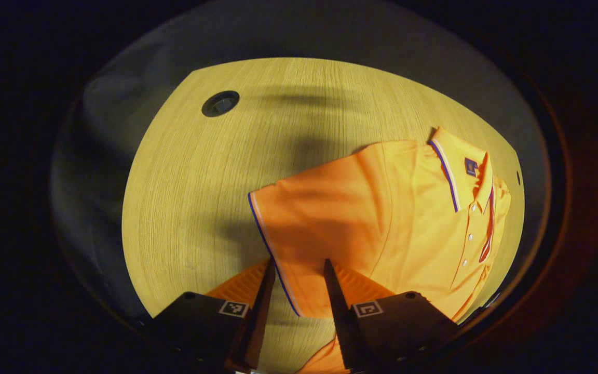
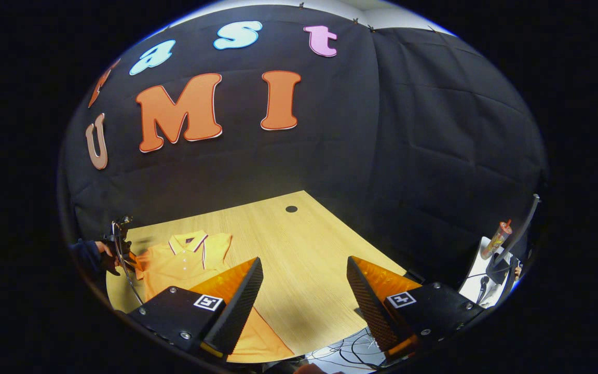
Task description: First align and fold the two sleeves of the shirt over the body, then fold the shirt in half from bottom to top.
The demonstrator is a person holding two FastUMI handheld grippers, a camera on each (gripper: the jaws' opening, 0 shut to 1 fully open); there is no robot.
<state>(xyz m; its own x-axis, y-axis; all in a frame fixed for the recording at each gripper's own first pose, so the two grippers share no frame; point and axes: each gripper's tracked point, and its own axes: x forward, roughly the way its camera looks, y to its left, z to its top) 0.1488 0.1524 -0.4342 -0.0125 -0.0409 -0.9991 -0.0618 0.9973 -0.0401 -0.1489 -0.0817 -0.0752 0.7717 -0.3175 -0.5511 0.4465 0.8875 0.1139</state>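
Observation:
An orange polo shirt lies flat on the wooden table, collar toward the right of the left gripper view. One sleeve, its cuff trimmed in blue and white, spreads out to the left. My left gripper hovers over that cuff with its fingers apart, and the cuff edge runs between them. In the right gripper view the shirt sits at the table's left side, with a hand holding the left gripper beside it. My right gripper stands wide open above bare table.
A round cable hole is near the table's far edge, also in the left gripper view as the hole. Off the table's right stand a can and a white stand. Cables lie below the near edge.

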